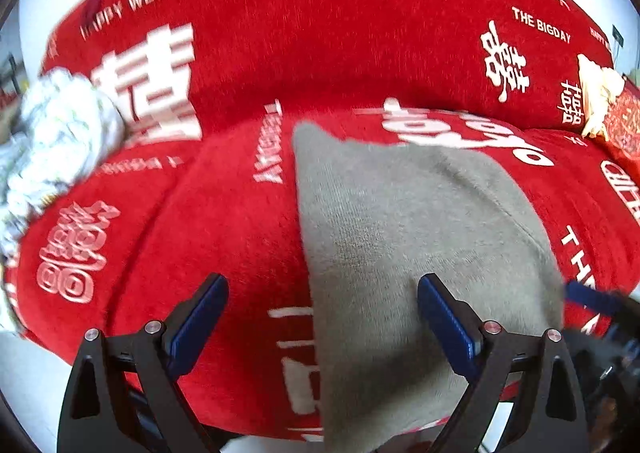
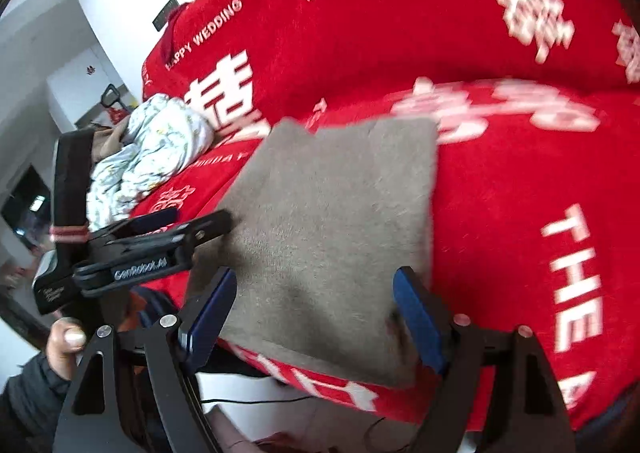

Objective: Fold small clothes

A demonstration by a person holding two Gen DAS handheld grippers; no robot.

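A grey knit garment (image 1: 420,233) (image 2: 332,221) lies folded into a flat rectangle on the seat of a sofa under a red cover (image 1: 224,221) (image 2: 500,213) with white lettering. Its near edge reaches the seat's front edge. My left gripper (image 1: 322,293) hovers open over the garment's left edge, one pad above red fabric and one above grey. My right gripper (image 2: 316,293) is open too, its blue pads on either side of the garment's near part without pressing on it. In the right wrist view the left gripper (image 2: 200,215) shows from the side at the garment's left edge, held by a hand (image 2: 64,341).
A heap of pale patterned clothes (image 1: 60,133) (image 2: 152,145) lies on the seat to the left of the grey garment. The red backrest (image 1: 320,45) rises behind. A cream and red bundle (image 1: 600,101) sits at the far right. A thin cable (image 2: 280,399) runs below the seat front.
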